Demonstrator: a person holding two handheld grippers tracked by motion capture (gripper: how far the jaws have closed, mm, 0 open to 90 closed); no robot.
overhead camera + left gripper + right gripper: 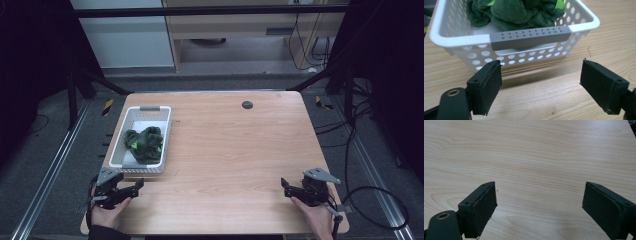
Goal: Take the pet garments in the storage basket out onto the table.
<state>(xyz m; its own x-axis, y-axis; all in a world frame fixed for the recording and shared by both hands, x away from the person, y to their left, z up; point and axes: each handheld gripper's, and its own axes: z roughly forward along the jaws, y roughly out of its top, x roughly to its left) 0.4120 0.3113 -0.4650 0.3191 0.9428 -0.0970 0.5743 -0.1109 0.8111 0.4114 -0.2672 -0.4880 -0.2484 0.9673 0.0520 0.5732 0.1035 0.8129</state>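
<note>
Table: light wood top, taking the centre of the high view, with a small dark round disc near its far edge, right of centre.

Basket: white, perforated, rectangular, at the left of the table in the high view. Its long axis runs from the near edge toward the far edge, leaning slightly to the right at the far end. A grey handle sits on the far short rim; a matching grey studded handle sits on the near short rim, seen across the upper middle of the left gripper view. The near end stands just short of the table's near-left corner.

Cloth: dark green, bunched, with small bright green patches, lying inside the basket toward its near half. In the left gripper view it fills the top centre behind the near handle.

Left gripper: lower left of the high view, held by a hand entering from the bottom edge, pointing right and slightly away, just below the basket's near end. In the left gripper view the jaws stand wide apart, one at lower left and one at lower right, with bare table between them. They hold nothing and stand apart from the basket wall.

Right gripper: lower right of the high view, held by a hand, pointing left. In the right gripper view the jaws are spread wide over bare wood, gripping nothing.
</note>
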